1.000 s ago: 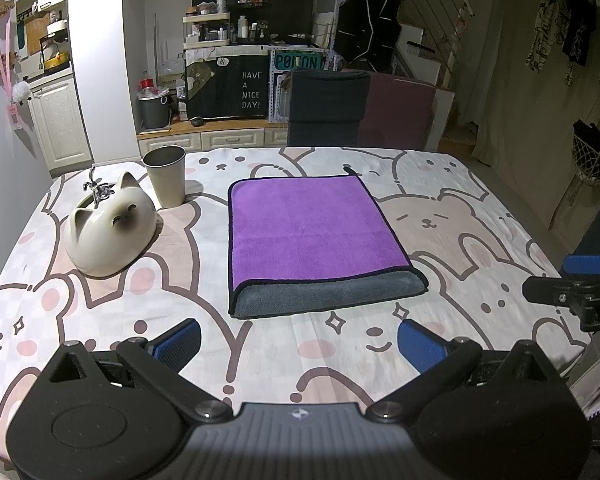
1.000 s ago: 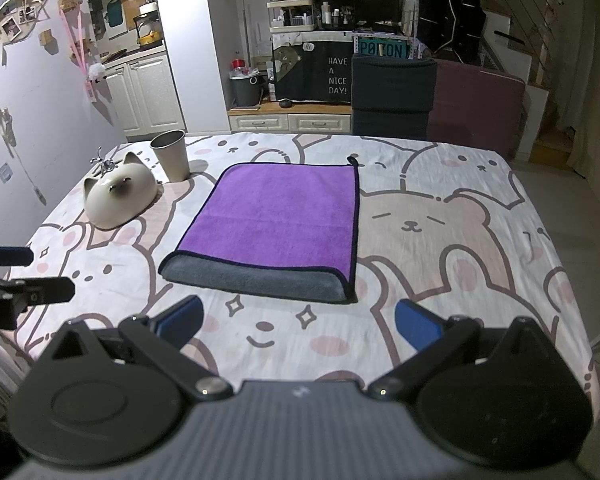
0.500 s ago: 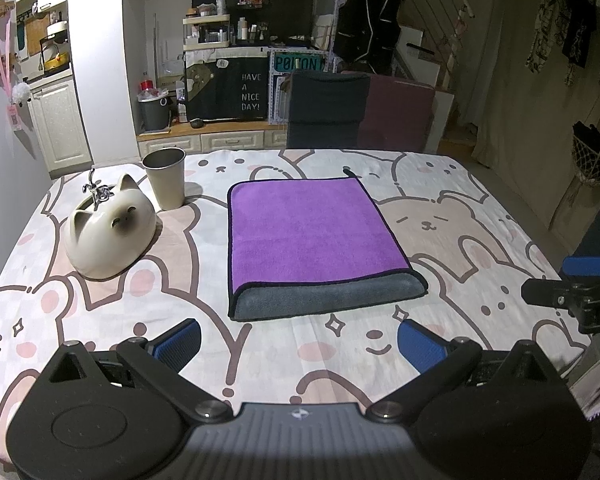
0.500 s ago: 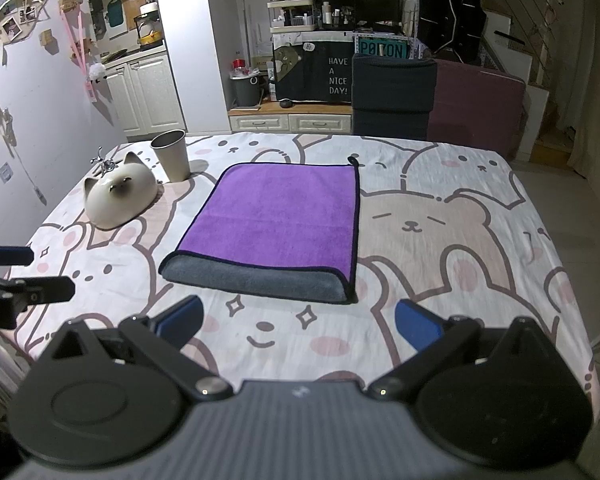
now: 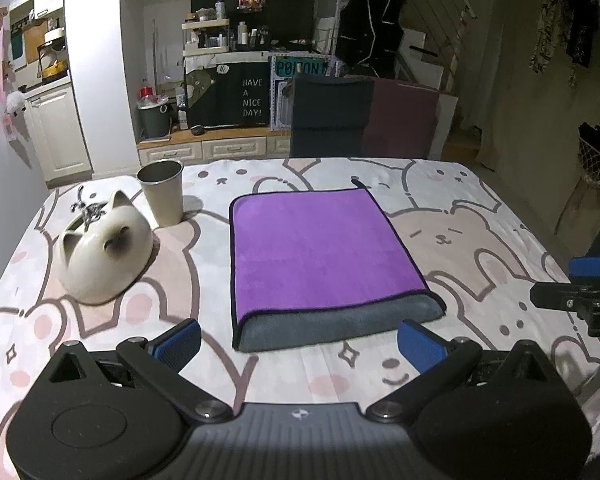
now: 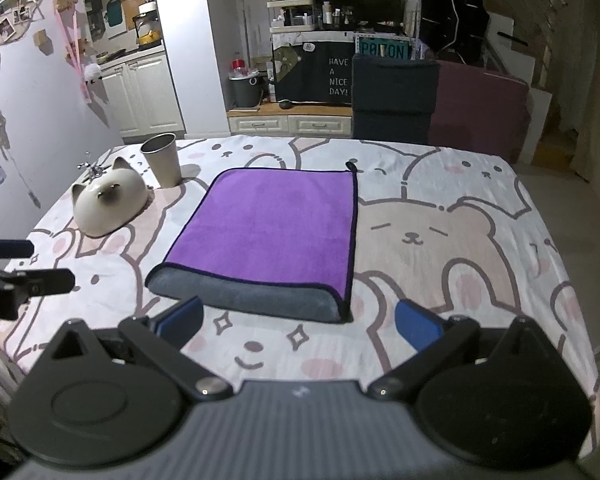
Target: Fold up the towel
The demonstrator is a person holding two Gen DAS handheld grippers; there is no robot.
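A purple towel [image 5: 320, 248] with a grey underside lies folded flat on the table, its grey fold edge toward me; it also shows in the right wrist view [image 6: 272, 228]. My left gripper [image 5: 300, 344] is open and empty, just in front of the towel's near edge. My right gripper [image 6: 300, 322] is open and empty, also just short of the near edge. The right gripper shows at the right edge of the left wrist view [image 5: 580, 292]; the left gripper shows at the left edge of the right wrist view [image 6: 16, 276].
A cat-shaped ceramic bowl [image 5: 104, 252] and a metal cup [image 5: 162, 192] stand left of the towel. The table wears a bear-print cloth [image 5: 480, 240]. A dark chair [image 5: 330, 118] stands behind the far edge. The table's right edge drops off beside the right gripper.
Both grippers have eased slightly forward toward the towel's near edge. The towel has not moved and both grippers stay open.
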